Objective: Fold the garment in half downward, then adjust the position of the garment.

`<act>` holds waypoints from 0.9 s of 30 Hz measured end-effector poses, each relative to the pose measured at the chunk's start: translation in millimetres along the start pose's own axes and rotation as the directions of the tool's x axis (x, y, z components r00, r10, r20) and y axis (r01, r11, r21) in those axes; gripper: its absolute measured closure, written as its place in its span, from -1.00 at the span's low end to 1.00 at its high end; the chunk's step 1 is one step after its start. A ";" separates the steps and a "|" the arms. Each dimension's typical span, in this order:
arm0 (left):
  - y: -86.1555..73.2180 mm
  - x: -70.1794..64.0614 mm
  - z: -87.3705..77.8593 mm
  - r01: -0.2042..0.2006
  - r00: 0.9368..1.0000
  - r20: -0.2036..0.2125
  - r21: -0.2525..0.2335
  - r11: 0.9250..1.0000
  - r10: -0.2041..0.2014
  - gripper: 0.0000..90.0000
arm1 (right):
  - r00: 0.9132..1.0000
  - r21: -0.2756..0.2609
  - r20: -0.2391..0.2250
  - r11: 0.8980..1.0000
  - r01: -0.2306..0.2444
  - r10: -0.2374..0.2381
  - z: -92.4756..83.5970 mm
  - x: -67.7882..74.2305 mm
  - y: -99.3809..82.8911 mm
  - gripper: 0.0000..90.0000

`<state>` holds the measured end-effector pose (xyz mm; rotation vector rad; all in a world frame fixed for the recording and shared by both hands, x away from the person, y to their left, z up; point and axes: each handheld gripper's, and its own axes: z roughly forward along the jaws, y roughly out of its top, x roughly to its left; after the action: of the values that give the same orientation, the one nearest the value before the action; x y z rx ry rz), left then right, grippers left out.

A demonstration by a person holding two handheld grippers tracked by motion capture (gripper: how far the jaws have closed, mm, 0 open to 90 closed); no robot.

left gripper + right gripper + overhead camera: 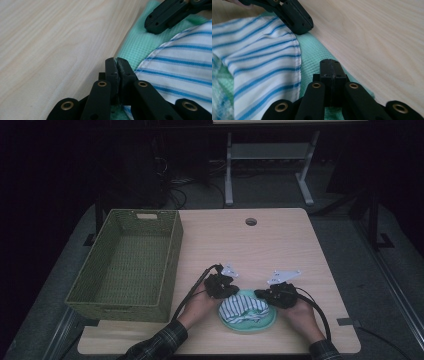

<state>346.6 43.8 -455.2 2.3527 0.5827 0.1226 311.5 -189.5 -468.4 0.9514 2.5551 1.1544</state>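
While both pinch the green cloth point(248, 322), left gripper point(226, 292) sits at nine o'clock, right gripper point(265, 295) at three.

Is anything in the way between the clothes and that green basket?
Nothing visible is. The striped cloth and green cloth lie at the table's near edge, both grippers at them. Bare tabletop runs to the basket, whose wall they'd need lifting over.
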 end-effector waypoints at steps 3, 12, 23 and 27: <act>4.1 -0.9 -14.4 0.019 1.000 0.024 -0.061 0.998 -0.018 0.91 | 1.000 -0.033 -0.002 0.999 -0.004 0.004 -6.8 -1.7 3.2 1.00; 0.3 -33.5 -35.4 0.002 0.994 0.105 -0.124 0.992 0.012 0.92 | 1.000 -0.110 -0.015 0.994 -0.012 0.010 -14.7 -11.0 18.9 1.00; -13.1 -70.9 -32.3 -0.015 0.978 0.204 -0.109 0.994 0.038 0.92 | 0.998 -0.077 -0.045 0.997 0.029 -0.033 7.6 -15.2 29.5 0.99; -18.9 -86.0 -20.2 -0.052 0.969 0.237 -0.066 0.997 0.066 0.92 | 0.997 -0.064 -0.055 0.997 0.046 -0.049 16.4 -16.3 30.9 0.99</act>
<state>257.7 30.6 -446.3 2.2846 0.3865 -0.1148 345.7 -174.4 -458.7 0.8510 2.5539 1.2582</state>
